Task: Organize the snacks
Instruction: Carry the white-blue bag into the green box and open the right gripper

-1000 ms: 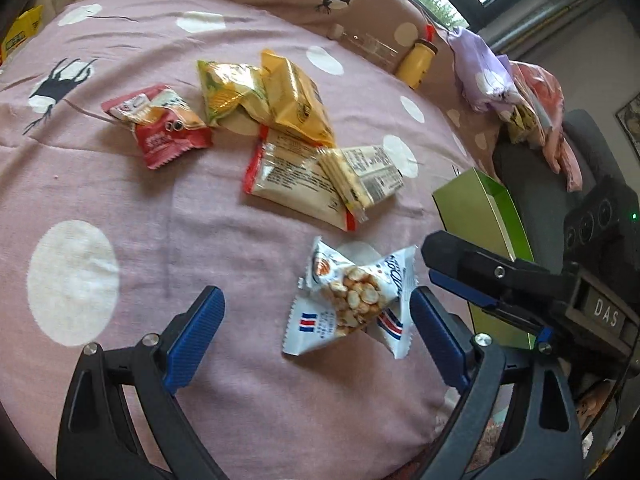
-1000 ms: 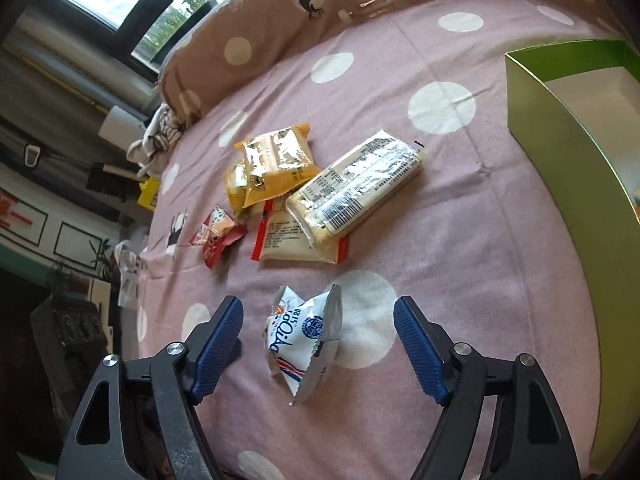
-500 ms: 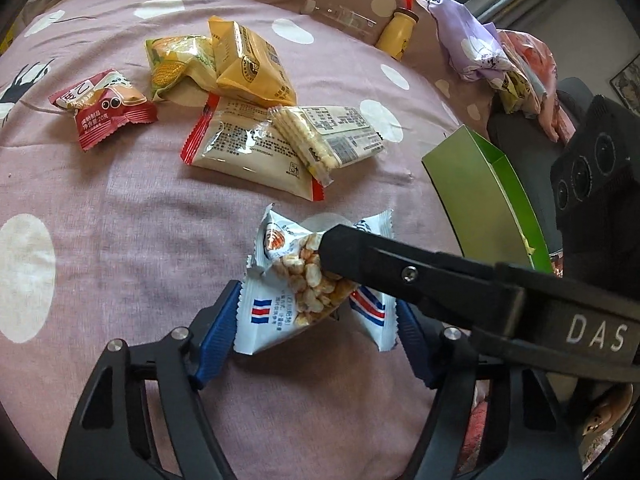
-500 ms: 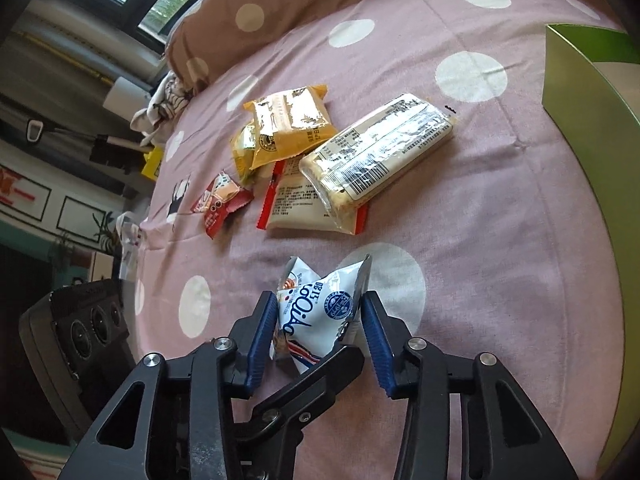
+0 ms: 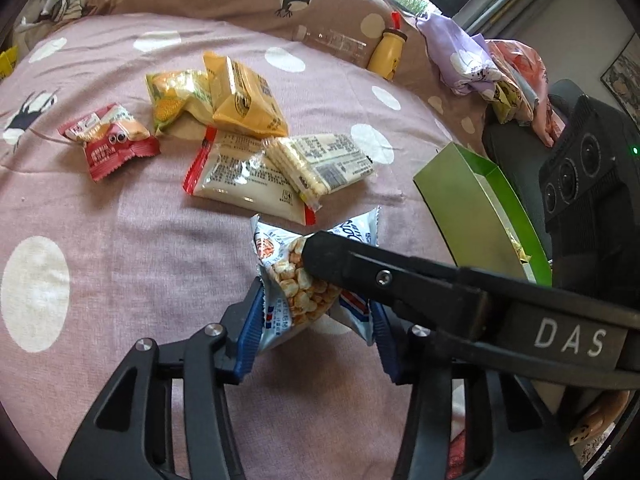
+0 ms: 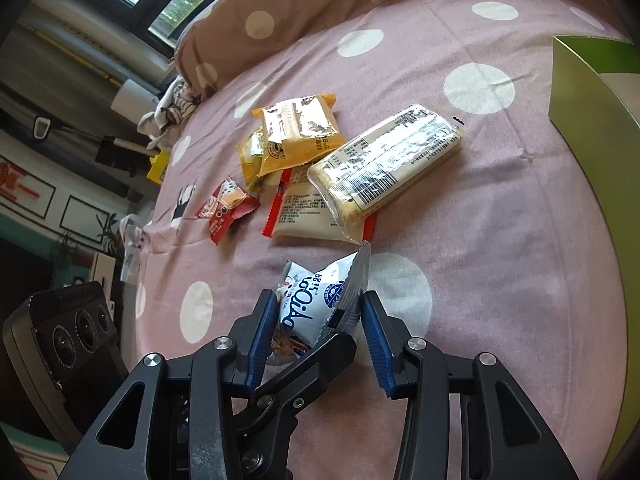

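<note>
A white snack packet (image 5: 296, 300) with puffed corn printed on it lies on the pink dotted bedspread (image 5: 120, 240). My left gripper (image 5: 316, 332) has its jaws closing on the packet, with both blue pads touching its sides. My right gripper (image 6: 318, 332) is shut on the same packet (image 6: 308, 308) from the other side. One of its black fingers (image 5: 400, 276) crosses the left wrist view over the packet. A green open box (image 5: 480, 208) stands to the right.
Beyond the packet lie a cracker sleeve (image 5: 320, 160), a white pack with red ends (image 5: 240, 184), an orange pack (image 5: 244, 100), a corn pack (image 5: 176, 96) and a red pack (image 5: 108, 140). A yellow bottle (image 5: 386, 56) and a clothes pile (image 5: 480, 64) sit at the back.
Both grippers stood wide open around the packet a second ago. The right one shut on it first. The left one has since closed in until its pads touch the packet.
</note>
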A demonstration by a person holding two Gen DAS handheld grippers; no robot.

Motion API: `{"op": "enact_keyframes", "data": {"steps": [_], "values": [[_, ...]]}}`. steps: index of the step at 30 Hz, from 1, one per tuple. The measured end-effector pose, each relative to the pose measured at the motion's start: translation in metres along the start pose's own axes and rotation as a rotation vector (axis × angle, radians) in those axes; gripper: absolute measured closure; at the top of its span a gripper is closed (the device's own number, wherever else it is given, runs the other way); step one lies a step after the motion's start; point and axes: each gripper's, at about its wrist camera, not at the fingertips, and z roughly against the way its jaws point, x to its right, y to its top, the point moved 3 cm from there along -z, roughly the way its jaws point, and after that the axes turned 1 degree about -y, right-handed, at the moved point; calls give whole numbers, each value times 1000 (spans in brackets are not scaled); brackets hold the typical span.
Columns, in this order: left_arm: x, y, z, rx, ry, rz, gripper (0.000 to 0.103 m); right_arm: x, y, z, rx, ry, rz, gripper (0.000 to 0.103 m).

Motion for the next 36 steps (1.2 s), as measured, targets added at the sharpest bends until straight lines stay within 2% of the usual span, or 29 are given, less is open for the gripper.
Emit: {"op": "enact_keyframes", "data": {"steps": [4, 12, 21, 36], "values": [[7, 2, 8, 63, 42, -45, 54, -9, 1, 7, 49, 28, 35, 57], [9, 8, 20, 142, 67, -64, 54, -22, 1, 19, 125, 71, 81, 56], [14, 12, 32, 239, 68, -98, 54, -34, 1, 34, 218, 107, 131, 56], [22, 10, 48, 342, 45, -133, 54, -42, 0, 51, 291, 136, 160, 56]]}}
